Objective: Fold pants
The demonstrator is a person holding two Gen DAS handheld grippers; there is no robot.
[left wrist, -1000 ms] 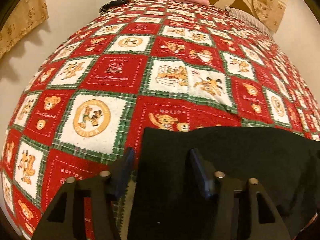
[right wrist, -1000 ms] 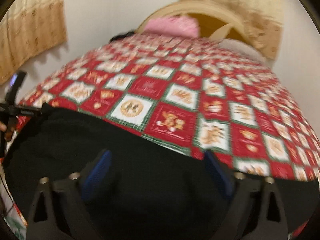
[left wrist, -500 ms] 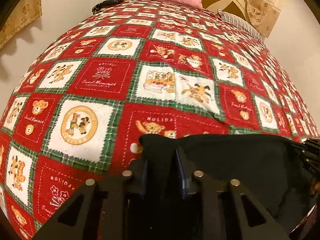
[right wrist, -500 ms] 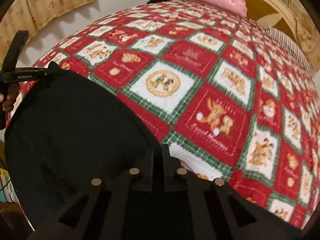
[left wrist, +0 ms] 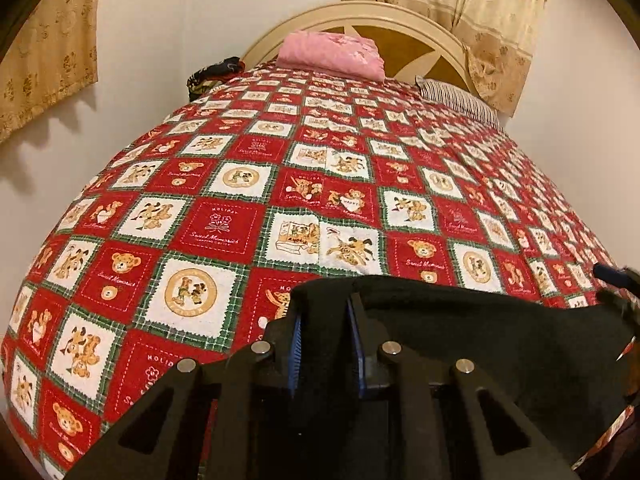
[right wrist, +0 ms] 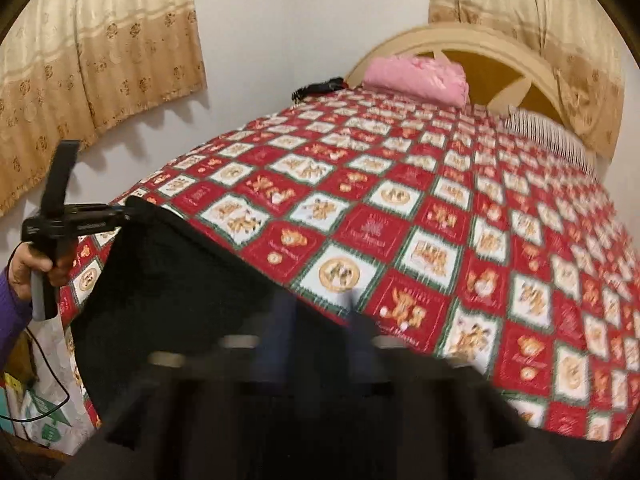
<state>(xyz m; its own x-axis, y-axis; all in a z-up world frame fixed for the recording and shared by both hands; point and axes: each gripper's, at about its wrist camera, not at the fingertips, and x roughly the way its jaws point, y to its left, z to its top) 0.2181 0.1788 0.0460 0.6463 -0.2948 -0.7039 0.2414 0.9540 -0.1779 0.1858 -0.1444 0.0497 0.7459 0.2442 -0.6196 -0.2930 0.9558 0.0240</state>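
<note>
The black pants (left wrist: 480, 340) lie at the near edge of a red teddy-bear quilt (left wrist: 224, 224), with their top edge lifted. My left gripper (left wrist: 324, 320) has its jaws closing on a fold of that edge, the blue pads pressing the cloth. From the right wrist view, the left gripper (right wrist: 128, 210) holds the pants' (right wrist: 180, 288) far left corner up, a hand (right wrist: 28, 268) on its handle. My right gripper (right wrist: 318, 312) is motion-blurred; its jaws are opening, only slightly apart, with black cloth still between them and held raised.
A folded pink blanket (left wrist: 332, 54) and a striped pillow (left wrist: 460, 100) lie by the cream headboard (left wrist: 400, 16). A dark bundle (left wrist: 216, 72) sits at the bed's far left corner. Bags (right wrist: 44, 400) stand on the floor left of the bed.
Both grippers closed on the pants' near edge, then rose with it, lifting the cloth off the quilt. Both views tilted up toward the headboard. The right fingers now stand slightly apart.
</note>
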